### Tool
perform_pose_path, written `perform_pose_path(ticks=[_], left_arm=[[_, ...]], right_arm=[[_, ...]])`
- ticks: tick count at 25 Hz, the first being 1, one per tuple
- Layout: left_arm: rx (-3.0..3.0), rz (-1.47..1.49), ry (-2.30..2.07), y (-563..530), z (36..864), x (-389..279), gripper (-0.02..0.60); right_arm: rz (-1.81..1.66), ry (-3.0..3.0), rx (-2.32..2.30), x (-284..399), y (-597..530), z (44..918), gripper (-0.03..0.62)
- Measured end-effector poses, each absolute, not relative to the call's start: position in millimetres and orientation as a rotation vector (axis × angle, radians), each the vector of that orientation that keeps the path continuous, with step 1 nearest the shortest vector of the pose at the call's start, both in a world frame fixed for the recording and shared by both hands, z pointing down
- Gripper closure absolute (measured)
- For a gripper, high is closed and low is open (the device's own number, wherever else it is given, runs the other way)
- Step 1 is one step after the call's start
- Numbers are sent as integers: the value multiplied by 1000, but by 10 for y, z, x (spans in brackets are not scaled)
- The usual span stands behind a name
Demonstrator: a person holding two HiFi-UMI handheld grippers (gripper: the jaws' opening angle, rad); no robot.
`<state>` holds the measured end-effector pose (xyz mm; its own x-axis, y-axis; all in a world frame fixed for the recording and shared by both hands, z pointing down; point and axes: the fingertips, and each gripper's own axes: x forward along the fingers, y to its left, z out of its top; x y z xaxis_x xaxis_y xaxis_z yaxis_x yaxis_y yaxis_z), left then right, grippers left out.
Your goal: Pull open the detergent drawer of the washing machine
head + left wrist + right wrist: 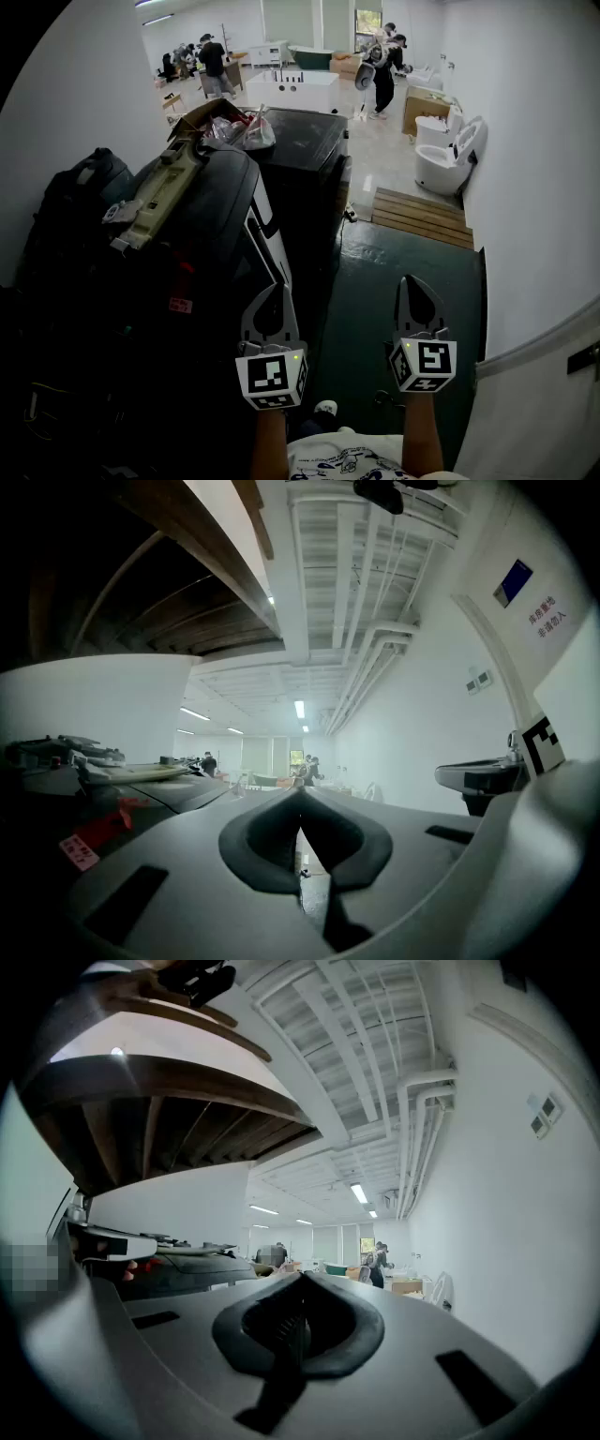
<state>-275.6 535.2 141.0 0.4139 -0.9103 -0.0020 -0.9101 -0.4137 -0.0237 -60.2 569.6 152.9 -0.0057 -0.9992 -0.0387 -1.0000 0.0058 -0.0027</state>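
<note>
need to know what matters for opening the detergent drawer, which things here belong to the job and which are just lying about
For the job: washing machine, left gripper, right gripper.
Lying about: black bag, plastic bag, toilet, wooden pallet.

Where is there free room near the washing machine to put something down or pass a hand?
Free: the dark green floor between the washing machine and the white wall, up to the wooden slats. Crowded: the machine's top, under a black bag, a beige tool and a cardboard box.
</note>
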Motion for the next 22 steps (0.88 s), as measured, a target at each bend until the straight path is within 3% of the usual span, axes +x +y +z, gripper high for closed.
perform_pose_path(ticks=[20,22], left_arm=[[-2641,-31,1657,5044,1482,-2713,569],[-2645,-28,1651,4971,1490,-2715,569]], right_arm=[[40,2204,-2203,-617,5421,1620,580],[35,2218,-2184,-660,5350,1620,542]])
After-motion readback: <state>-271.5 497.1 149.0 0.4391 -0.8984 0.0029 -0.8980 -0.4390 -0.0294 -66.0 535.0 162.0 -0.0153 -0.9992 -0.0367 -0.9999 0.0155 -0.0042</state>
